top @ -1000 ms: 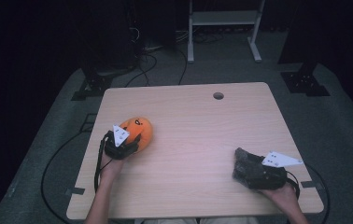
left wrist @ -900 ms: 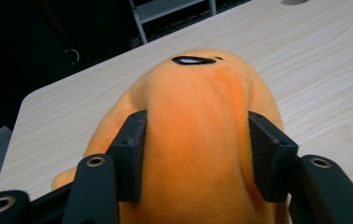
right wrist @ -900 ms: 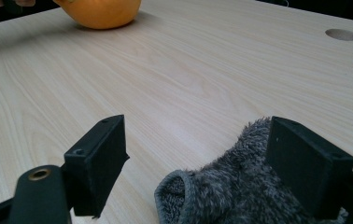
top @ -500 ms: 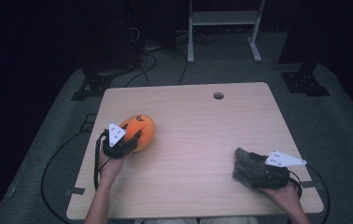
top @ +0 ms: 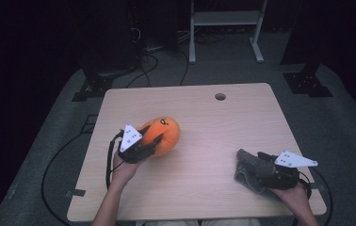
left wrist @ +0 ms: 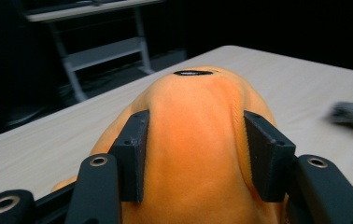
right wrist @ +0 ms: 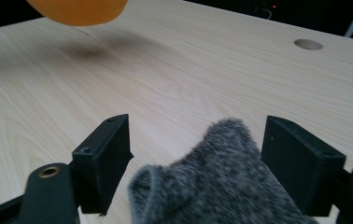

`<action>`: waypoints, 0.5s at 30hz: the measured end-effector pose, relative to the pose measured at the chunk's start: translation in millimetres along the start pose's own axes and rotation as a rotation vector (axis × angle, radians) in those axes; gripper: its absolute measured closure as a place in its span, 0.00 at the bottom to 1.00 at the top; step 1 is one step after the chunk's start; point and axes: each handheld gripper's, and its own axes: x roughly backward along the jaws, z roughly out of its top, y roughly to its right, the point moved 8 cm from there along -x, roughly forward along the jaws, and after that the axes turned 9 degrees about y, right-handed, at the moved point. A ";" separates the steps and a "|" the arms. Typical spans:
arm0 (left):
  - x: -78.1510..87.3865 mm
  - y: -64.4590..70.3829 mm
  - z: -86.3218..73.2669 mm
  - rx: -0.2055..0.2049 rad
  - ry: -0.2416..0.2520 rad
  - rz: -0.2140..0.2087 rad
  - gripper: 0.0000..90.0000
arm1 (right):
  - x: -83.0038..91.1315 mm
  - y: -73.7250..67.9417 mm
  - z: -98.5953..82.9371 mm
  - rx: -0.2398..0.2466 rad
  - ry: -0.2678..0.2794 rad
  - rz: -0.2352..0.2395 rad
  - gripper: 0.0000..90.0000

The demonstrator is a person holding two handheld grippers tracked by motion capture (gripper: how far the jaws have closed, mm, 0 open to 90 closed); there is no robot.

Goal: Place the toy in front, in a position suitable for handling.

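Left tongs (top: pixel 149 142) grip orange plush (top: pixel 163 135) (lifted off table (top: pixel 214 122)).

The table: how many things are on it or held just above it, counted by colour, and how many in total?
Orange: 1, the plush, gripped by the left gripper
Grey: 1, the fuzzy cloth, between the jaws of the right gripper
Total: 2

Dark lab or studio, lone wooden table (top: pixel 242 122) (cable hole), floor cables (top: pixel 162 61), metal stands (top: pixel 223 28)
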 end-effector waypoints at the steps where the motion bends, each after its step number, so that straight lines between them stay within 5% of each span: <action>1: -3.0 8.3 -0.5 0.003 -0.005 -0.032 0.52 | 2.5 3.1 -0.2 0.006 -0.004 -0.011 0.27; 6: -17.3 52.6 -4.6 0.017 -0.021 -0.185 0.51 | 10.5 15.1 -2.5 -0.014 -0.015 -0.030 0.31; 9: -26.0 88.1 -6.3 -0.014 -0.035 -0.278 0.51 | 11.9 20.0 -10.2 -0.010 -0.065 -0.030 0.33; 15: -34.3 109.2 -22.0 -0.050 -0.087 -0.337 0.48 | 7.1 18.0 -15.9 0.021 -0.120 -0.021 0.37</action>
